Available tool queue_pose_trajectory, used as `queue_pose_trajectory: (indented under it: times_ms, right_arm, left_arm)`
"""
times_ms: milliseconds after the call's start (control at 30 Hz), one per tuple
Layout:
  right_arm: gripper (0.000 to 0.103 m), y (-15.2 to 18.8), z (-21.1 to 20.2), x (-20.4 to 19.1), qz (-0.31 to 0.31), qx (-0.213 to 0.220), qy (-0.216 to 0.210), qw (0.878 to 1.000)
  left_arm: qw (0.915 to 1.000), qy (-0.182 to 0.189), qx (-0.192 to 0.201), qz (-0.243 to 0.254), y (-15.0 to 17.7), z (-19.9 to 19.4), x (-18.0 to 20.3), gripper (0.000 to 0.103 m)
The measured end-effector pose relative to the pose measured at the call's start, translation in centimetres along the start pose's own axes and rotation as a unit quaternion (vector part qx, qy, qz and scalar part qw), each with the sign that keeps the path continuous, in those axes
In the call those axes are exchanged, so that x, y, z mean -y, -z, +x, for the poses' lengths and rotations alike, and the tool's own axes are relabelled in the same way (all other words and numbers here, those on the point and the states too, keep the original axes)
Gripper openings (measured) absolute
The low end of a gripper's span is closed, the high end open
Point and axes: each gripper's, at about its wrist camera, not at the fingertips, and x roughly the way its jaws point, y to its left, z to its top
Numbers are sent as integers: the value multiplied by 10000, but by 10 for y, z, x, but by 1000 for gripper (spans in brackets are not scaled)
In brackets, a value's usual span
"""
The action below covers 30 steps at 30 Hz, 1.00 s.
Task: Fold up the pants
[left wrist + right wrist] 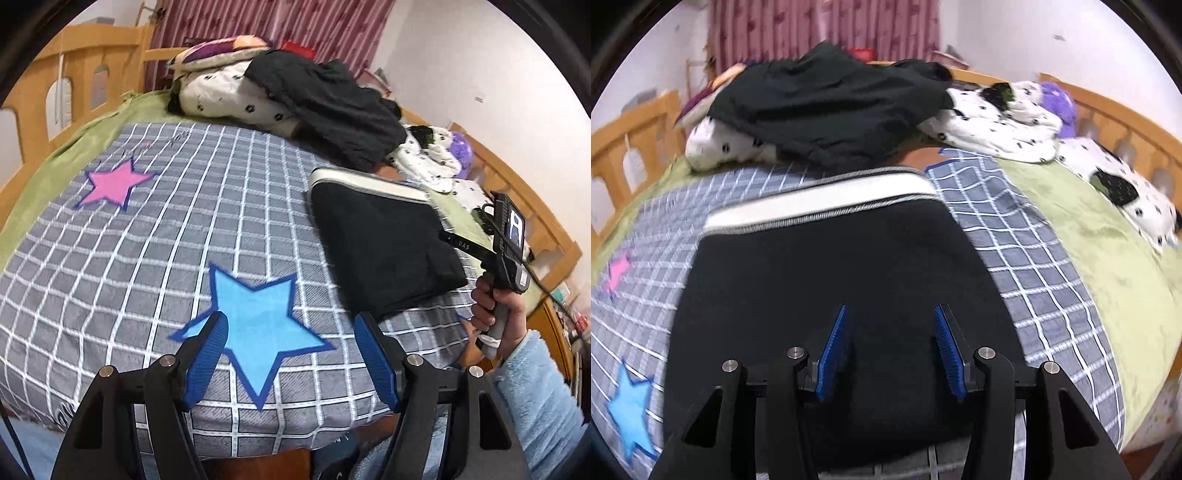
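The black pants (380,251) lie folded into a compact rectangle on the grey checked cover (155,236), with their white waistband (820,210) on the far edge. My left gripper (291,319) hovers open over a blue star (258,325) printed on the cover, to the left of the pants and holding nothing. My right gripper (891,310) hangs just above the near half of the folded pants (831,277). Its blue pads (834,347) stand apart and do not press on the cloth. In the left wrist view a hand (495,306) in a light blue sleeve holds that gripper's handle.
A loose black garment (827,107) lies over white spotted bedding (997,122) at the far side of the bed. A green blanket (1100,240) spreads to the right. Wooden bed rails (48,92) run along the left and the far right. A pink star (114,184) marks the cover's far left.
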Motion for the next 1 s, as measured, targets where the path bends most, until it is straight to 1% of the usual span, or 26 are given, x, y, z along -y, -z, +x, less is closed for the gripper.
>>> queue_pose_trajectory:
  times_ms: [100, 167, 200, 267, 300, 333, 367, 400, 467, 500, 567, 600, 700, 733, 800, 833, 867, 933, 1000]
  right_arm:
    - [48, -6, -28, 4, 198, 167, -41, 9997]
    - [49, -24, -46, -1, 271, 152, 44, 9995]
    - [57, -30, -56, -1, 414, 294, -96, 9987]
    - [71, -31, -69, 4, 761, 775, -461, 9930]
    - [71, -29, -70, 6, 908, 967, -558, 9896]
    - [71, -27, -64, 9, 1036, 1010, -582, 9878]
    - [66, -31, -54, 9, 1032, 777, -423, 9907]
    - [60, -35, -47, 8, 977, 638, -357, 9925]
    - [60, -43, -38, 12, 850, 688, -381, 9933]
    - [60, -52, -34, 15, 783, 755, -235, 9938]
    - [60, -73, -29, 25, 711, 853, -137, 9937]
    - [60, -83, -27, 29, 676, 894, -150, 9936]
    - [61, -110, -17, 38, 408, 955, -223, 9943]
    - [61, -114, -12, 41, 306, 982, -167, 9946]
    - [63, -111, 1, 48, 178, 1022, 66, 9946]
    - [63, -105, 14, 52, 52, 921, 147, 9956]
    - [63, -100, 28, 57, -82, 755, 107, 9971]
    - [63, -91, 55, 63, -358, 420, -40, 9985]
    - [63, -86, 79, 65, -673, 136, -210, 9974]
  left_arm:
    - [9996, -75, 95, 262, -23, -10, 11, 68]
    - [9991, -8, 234, 366, -43, -13, 15, 68]
    - [9986, 5, 330, 411, -53, -12, 16, 69]
    - [9979, -46, 480, 434, -64, -5, 14, 69]
    - [9980, -92, 506, 378, -69, 1, 11, 69]
    - [9985, -68, 467, 270, -73, 11, 6, 69]
    - [9990, -2, 392, 196, -76, 20, 3, 69]
    - [9996, 76, 262, 111, -80, 33, -2, 69]
    - [9999, 86, 99, -10, -90, 53, -7, 69]
    - [9999, 82, 3, -74, -98, 65, -8, 69]
    - [9997, 137, -94, -154, -111, 85, -7, 69]
    - [9996, 192, -105, -199, -122, 98, -4, 69]
    - [9991, 282, -84, -307, -139, 131, 4, 69]
    - [9987, 334, -143, -352, -143, 147, 7, 69]
    - [9973, 518, -319, -413, -144, 176, 14, 69]
    - [9963, 620, -427, -414, -141, 191, 19, 69]
    - [9952, 714, -543, -385, -139, 205, 23, 69]
    - [9929, 904, -732, -255, -136, 229, 33, 69]
    - [9915, 996, -819, -154, -137, 250, 41, 69]
